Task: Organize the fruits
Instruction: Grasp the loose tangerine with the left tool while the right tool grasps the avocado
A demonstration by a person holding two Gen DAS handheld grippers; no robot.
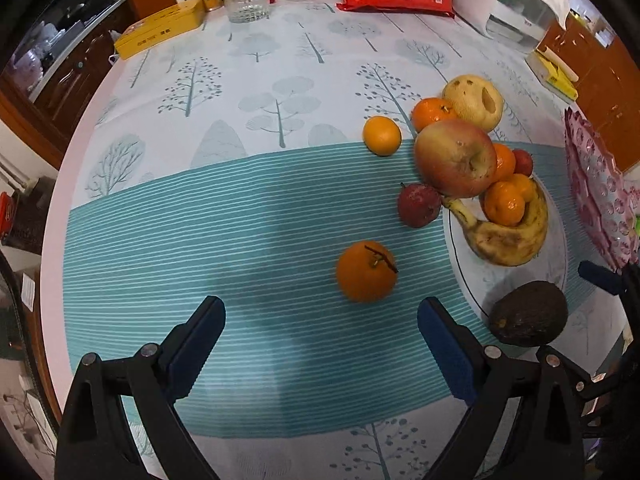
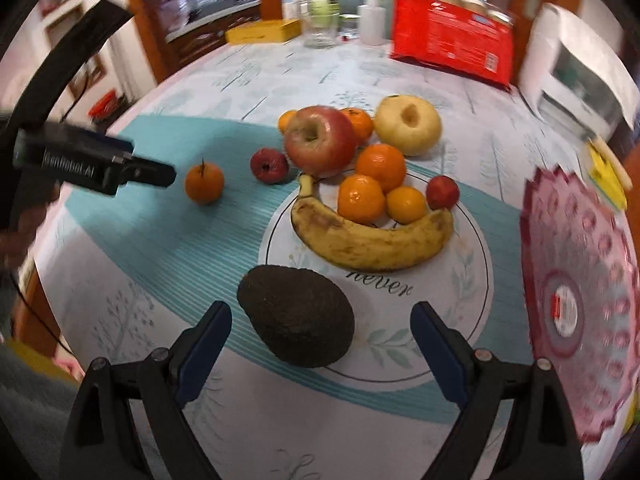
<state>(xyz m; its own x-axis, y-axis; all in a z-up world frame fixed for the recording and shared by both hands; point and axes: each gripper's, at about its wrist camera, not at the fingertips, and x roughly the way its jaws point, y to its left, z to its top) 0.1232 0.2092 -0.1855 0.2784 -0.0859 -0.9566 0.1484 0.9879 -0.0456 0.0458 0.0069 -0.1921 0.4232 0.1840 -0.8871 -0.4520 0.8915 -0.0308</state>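
Fruit lies loose on the tablecloth. An orange with a stem (image 1: 367, 272) sits just ahead of my open, empty left gripper (image 1: 320, 320); it also shows in the right wrist view (image 2: 204, 183). A dark avocado (image 2: 297, 321) lies between the tips of my open right gripper (image 2: 322, 320), not gripped; it also shows in the left wrist view (image 1: 529, 313). Behind it lie a banana (image 2: 370, 240), several oranges (image 2: 380, 166), a big red apple (image 2: 320, 140), a yellow pear (image 2: 408, 124) and two small red fruits (image 2: 269, 165). A pink patterned plate (image 2: 580, 300) stands at the right.
A printed circle with the word "never" (image 2: 380, 284) marks the cloth under the banana. At the table's far edge stand a red bag (image 2: 452, 32), a yellow box (image 2: 262, 32), a glass (image 1: 245, 0), jars and a white appliance (image 2: 580, 76). The left gripper's body (image 2: 92, 164) reaches in from the left.
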